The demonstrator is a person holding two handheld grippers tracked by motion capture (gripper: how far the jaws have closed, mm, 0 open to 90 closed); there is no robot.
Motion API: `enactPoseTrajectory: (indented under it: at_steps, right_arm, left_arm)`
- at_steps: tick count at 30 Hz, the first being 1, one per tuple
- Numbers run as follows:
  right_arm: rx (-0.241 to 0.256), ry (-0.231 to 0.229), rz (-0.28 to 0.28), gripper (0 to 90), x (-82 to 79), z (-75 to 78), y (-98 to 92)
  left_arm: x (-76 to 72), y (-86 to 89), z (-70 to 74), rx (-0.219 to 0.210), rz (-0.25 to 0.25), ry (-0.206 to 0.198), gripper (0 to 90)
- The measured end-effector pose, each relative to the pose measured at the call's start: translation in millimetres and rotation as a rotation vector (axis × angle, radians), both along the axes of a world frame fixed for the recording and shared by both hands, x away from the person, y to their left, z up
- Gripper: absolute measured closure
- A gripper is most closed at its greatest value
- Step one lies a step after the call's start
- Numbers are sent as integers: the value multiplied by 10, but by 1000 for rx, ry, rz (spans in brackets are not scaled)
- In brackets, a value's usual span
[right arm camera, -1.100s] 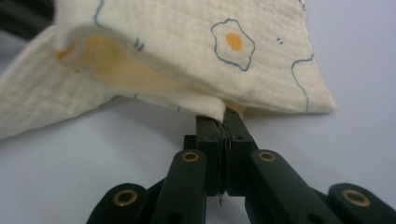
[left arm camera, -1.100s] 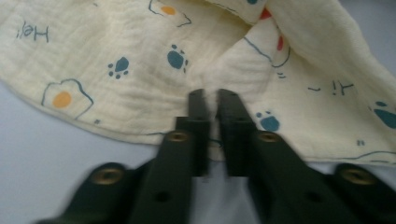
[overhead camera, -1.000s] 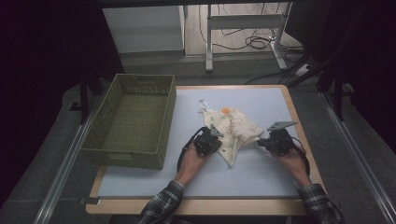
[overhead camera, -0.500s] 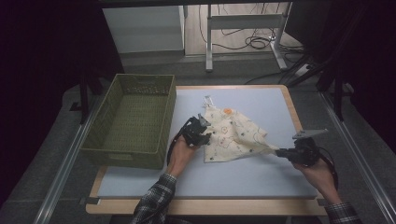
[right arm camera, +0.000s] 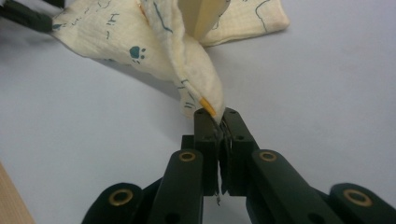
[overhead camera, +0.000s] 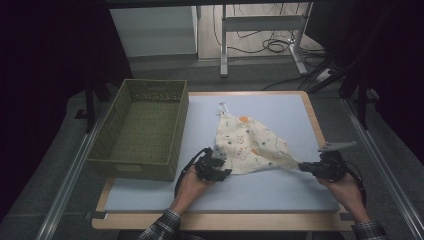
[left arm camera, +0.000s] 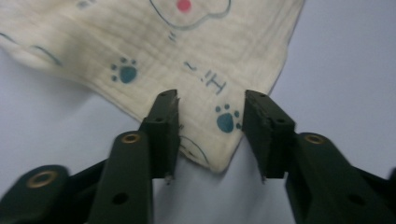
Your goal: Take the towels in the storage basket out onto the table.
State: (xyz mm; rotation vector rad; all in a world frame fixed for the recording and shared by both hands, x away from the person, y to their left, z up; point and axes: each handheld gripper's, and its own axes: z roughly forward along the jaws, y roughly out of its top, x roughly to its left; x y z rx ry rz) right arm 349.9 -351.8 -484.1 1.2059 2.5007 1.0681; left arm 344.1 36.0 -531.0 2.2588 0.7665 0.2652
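Note:
A cream cloth [overhead camera: 247, 145] printed with paw marks and little animals lies spread on the pale blue table top [overhead camera: 270, 192]. My right gripper [overhead camera: 304, 168] is shut on the cloth's right corner, and in the right gripper view the jaws [right arm camera: 219, 115] pinch that corner while the cloth [right arm camera: 187, 70] rises folded from them. My left gripper [overhead camera: 220, 164] sits at the cloth's near left corner. In the left gripper view it [left arm camera: 212, 100] stands open, one jaw on each side of the cloth [left arm camera: 187, 46] corner, which lies flat on the table.
An empty green basket [overhead camera: 142, 130] stands along the table's left side, close to my left hand. A small white tag [overhead camera: 223, 107] lies at the cloth's far tip. A wooden rim [overhead camera: 315, 125] borders the blue top.
My right gripper has pulled its corner out to the right, and the bunched cloth has opened into a flatter shape. My left gripper has come nearer the front edge, to the cloth's near left corner.

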Motion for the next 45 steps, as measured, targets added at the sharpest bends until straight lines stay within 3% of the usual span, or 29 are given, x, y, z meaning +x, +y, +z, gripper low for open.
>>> enactPoseTrajectory:
  at_steps: [2,4,6,10,12,16,18,21,23,28,32,34,35,36,38,45]
  right_arm:
    - [2,3,2,861,-18,5,-4]
    - [3,2,3,861,-36,13,-19]
    - [14,4,6,859,-59,30,-36]
    - [33,4,20,848,-144,73,-48]
    - [38,13,34,805,-199,62,-34]
    - [10,13,47,678,-309,-6,6]
    - [5,-1,38,646,-351,-1,6]
    - [-6,-27,35,647,-385,27,24]
    - [-1,-28,66,661,-405,16,95]
    - [-17,-36,124,661,-440,-95,238]
    - [-97,-64,138,679,-447,-263,362]
    - [-121,-115,123,815,-475,-304,385]
    - [-125,-125,113,853,-483,-311,391]
    - [-123,-124,102,868,-488,-311,395]
    - [-128,-119,101,878,-502,-301,405]
    - [-61,-71,191,877,-716,-241,494]
  left_arm:
    - [13,-7,0,-32,-4,44,753]
    - [2,-30,23,-4,-16,38,893]
    - [-30,-26,82,33,-19,39,900]
    - [-166,146,266,5,-8,26,900]
    - [-247,245,298,3,-2,40,899]
    - [-376,402,215,7,16,52,867]
    - [-404,462,187,-4,40,28,746]
    - [-416,501,163,-36,57,12,585]
    - [-418,483,125,-50,53,6,549]
    - [-402,409,-15,-14,58,-1,513]
    - [-424,383,-73,-18,83,-32,561]
    - [-433,389,-78,-34,88,-28,639]
    - [-434,396,-80,-53,69,-7,719]
    - [-440,397,-85,-62,68,-4,809]
    - [-459,405,-72,-48,67,-7,875]
    - [-626,548,29,-18,76,26,881]
